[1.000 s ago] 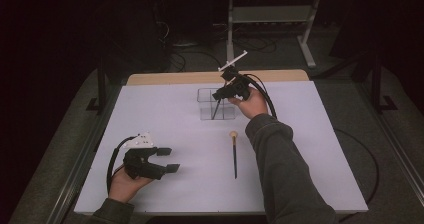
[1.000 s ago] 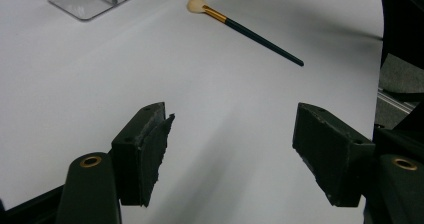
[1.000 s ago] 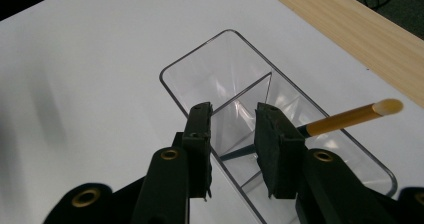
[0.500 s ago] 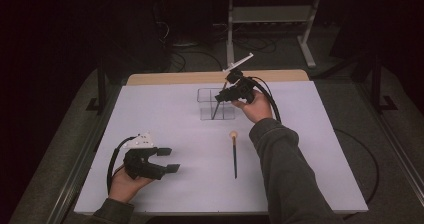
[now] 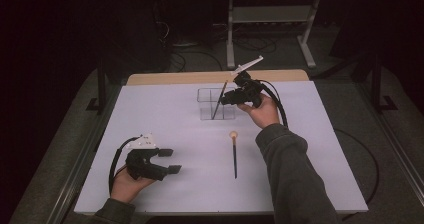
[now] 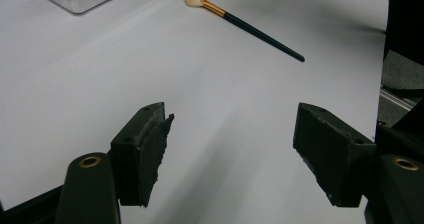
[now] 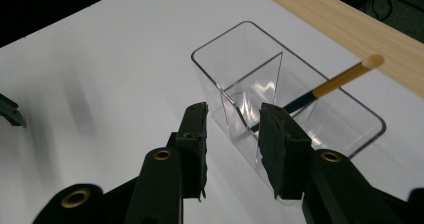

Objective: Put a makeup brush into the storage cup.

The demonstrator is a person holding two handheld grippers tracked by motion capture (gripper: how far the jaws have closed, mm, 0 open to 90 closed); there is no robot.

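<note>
while the right tongs [image 5: 231,97] hang released just beside the clear plastic two-compartment holder [image 5: 206,104] near the far edge of the white table [image 5: 310,149], their jaws have just been opening and nothing is between them; in the right gripper view the pads [image 7: 196,134] stand apart over the holder's near wall. one black-handled brush with a gold ferrule [image 7: 320,86] already leans inside the holder, bristle end up, tilted toward the far edge. the second black-handled makeup brush with a pale round head [image 5: 234,154] lies flat on the table's middle, apart from the holder, its long axis running from near edge to far edge with the head toward the holder. it lies between the two hands, on the near-edge side of the right tongs. the left tongs [image 5: 167,160] rest by the near left corner, jaws wide and empty, with the brush lying ahead of them in the left gripper view. i judge the right hand somewhat nearer, needing to come back toward the near edge.
</note>
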